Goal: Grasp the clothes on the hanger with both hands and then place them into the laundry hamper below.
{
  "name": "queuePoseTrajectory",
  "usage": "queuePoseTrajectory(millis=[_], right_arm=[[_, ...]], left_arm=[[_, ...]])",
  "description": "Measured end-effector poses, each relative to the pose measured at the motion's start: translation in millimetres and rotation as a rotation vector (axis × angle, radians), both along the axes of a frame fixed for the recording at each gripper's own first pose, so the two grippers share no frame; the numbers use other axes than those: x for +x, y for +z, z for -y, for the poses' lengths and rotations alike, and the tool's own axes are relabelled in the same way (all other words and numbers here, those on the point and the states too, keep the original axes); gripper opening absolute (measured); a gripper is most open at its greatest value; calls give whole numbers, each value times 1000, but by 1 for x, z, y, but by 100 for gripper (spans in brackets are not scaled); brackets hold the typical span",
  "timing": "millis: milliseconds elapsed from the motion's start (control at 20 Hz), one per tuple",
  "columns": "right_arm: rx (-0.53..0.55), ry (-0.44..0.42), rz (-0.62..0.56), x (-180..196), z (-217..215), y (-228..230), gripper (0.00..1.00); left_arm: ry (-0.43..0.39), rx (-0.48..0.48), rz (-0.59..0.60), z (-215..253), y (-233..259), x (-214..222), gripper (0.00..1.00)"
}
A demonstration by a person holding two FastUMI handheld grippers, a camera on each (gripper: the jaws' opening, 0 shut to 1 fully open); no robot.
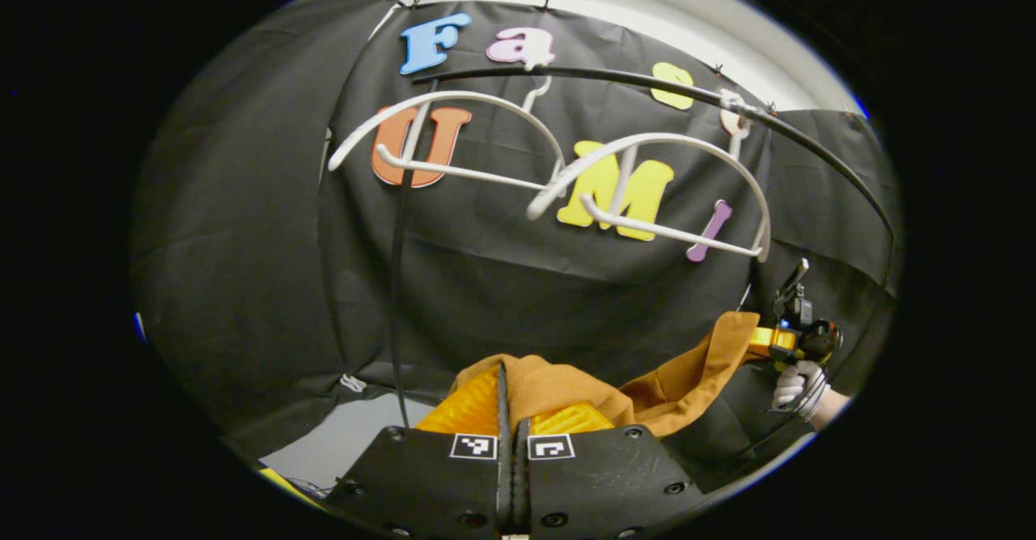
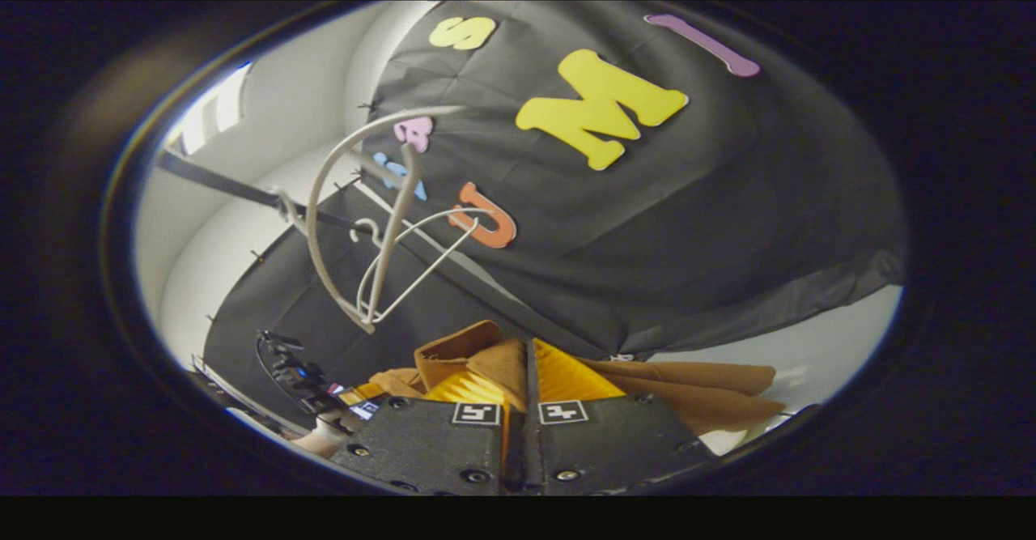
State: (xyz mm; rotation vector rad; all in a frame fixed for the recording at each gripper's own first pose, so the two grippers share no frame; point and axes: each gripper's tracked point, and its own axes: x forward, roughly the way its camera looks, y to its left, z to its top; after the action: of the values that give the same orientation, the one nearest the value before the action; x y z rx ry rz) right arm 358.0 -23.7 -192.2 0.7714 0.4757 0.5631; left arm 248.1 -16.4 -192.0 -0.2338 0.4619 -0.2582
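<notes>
In the left gripper view, the left gripper [image 1: 511,394] sits at the bottom with its two fingers drawn tight together, clenched on a fold of the brown garment [image 1: 566,390] that bunches up between and over them. From there the cloth stretches as a band up and to the right, across to the right gripper [image 1: 769,344], which shows farther off at the right edge with a gloved hand [image 1: 797,386] around its handle just below; the end of the cloth reaches that gripper's front. Above, a dark rail [image 1: 647,82] arcs across the black cloth wall, and two bare white hangers hang from it side by side: the left hanger [image 1: 445,131] and the right hanger [image 1: 664,188], the right one nearer and lower in the picture. The garment is off both of them, held in the air below the rail. In the right gripper view, the right gripper [image 2: 530,382] is at the bottom with its fingers pressed closely together on the same garment [image 2: 486,358], which folds up in front of them, with a collar-like edge standing to the left and loose flat layers spreading out to the right. The left gripper [image 2: 324,398] shows at the lower left, near the cloth. Both hangers [image 2: 356,224] hang tilted from the rail [image 2: 235,192] at the upper left.
</notes>
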Motion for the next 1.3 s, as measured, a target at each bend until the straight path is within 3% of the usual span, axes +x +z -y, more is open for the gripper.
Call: queuePoseTrajectory(millis=[400,650,800,1000,1300], right_arm=[[-156,143,161,-88,-98,67,4],[-189,139,191,-117,-110,68,4],[-232,107,122,-124,-103,24,4],[-335,36,-12,-119,-89,-60,4],[-428,-20,-237,-130,-84,-178,4]], left_arm=[[-162,-68,128,84,66,-38,0],[-225,-109,167,108,77,-49,0],[-226,-101,125,113,40,-56,0],[-204,-100,-39,117,-46,-59,0],[-208,-26,-272,137,-153,-71,0]])
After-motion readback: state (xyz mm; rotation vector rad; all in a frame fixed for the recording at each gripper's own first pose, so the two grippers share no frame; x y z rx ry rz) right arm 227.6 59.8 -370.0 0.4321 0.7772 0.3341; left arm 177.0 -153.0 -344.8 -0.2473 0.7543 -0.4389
